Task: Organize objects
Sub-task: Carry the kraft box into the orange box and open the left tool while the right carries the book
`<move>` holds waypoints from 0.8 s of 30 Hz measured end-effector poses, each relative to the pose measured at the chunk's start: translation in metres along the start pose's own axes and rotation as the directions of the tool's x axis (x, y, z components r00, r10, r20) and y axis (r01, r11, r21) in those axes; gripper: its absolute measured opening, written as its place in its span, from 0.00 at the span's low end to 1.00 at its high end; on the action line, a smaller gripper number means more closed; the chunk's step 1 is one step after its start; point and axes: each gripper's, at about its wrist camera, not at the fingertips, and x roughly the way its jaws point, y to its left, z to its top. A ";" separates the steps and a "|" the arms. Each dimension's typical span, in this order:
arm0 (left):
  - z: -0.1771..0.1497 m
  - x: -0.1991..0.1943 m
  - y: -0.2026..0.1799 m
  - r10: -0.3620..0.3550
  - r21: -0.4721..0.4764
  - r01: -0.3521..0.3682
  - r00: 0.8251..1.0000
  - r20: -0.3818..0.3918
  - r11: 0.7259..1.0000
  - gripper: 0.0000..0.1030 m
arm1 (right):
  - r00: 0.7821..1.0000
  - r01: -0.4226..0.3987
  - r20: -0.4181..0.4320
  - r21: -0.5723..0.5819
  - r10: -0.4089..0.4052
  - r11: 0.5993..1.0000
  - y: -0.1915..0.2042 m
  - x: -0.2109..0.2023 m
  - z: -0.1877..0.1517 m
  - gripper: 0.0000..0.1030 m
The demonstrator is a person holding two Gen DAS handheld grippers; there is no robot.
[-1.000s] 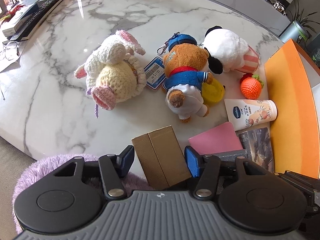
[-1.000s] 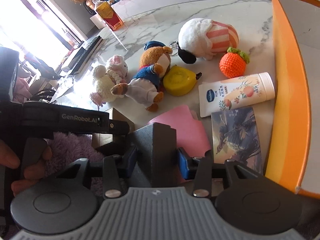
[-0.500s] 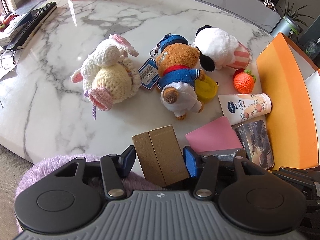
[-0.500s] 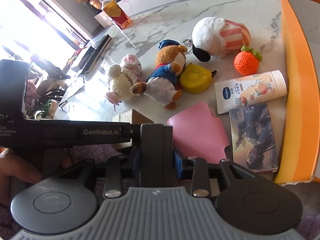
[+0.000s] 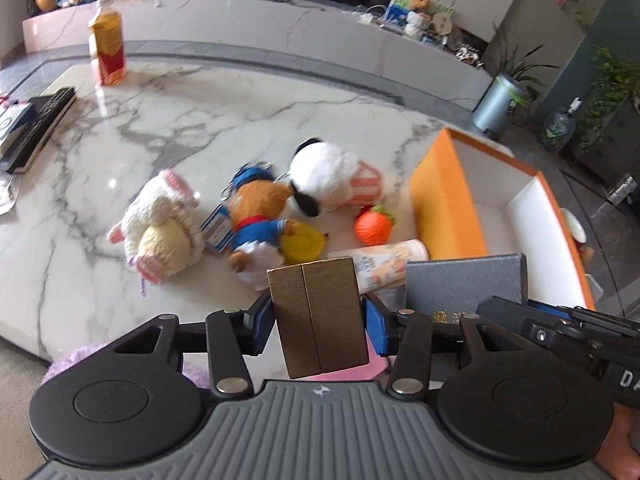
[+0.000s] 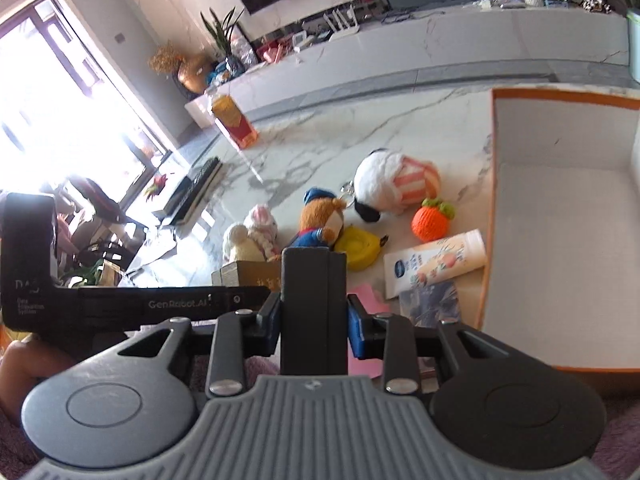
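L gripper (image 5: 318,320) clamps brown box (image 5: 318,316); R gripper (image 6: 314,314) clamps grey box (image 6: 314,312). Orange bin (image 6: 560,208) lies fwd-right of both, R nearer.

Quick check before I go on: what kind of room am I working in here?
Most likely a home living room: a marble table strewn with plush toys, a long low media console under a dark screen, and potted plants by the wall.

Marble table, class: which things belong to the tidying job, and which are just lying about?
Job:
left claw clamping the brown cardboard box
right claw clamping the dark grey box
open orange storage box
plush toys, e.g. brown bear

Lying about:
juice carton
black keyboard
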 end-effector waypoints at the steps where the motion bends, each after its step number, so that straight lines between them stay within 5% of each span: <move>1: 0.003 -0.005 -0.012 -0.024 0.025 0.023 1.000 0.017 0.999 0.53 | 0.999 0.015 0.034 0.008 -0.015 1.000 -0.004 -0.011 0.003 0.34; 6: 0.018 -0.011 -0.082 -0.149 0.173 0.139 0.988 0.046 0.975 0.53 | 0.972 0.143 0.178 0.058 -0.151 0.988 -0.036 -0.060 0.013 0.34; 12: 0.020 0.018 -0.155 -0.227 0.305 0.224 0.974 -0.026 0.926 0.53 | 0.942 0.238 0.192 0.190 -0.274 0.952 -0.092 -0.086 0.016 0.34; 24: 0.008 0.096 -0.201 -0.023 0.427 0.112 0.978 -0.208 0.897 0.53 | 0.948 0.309 -0.012 0.268 -0.318 0.912 -0.167 -0.040 0.007 0.34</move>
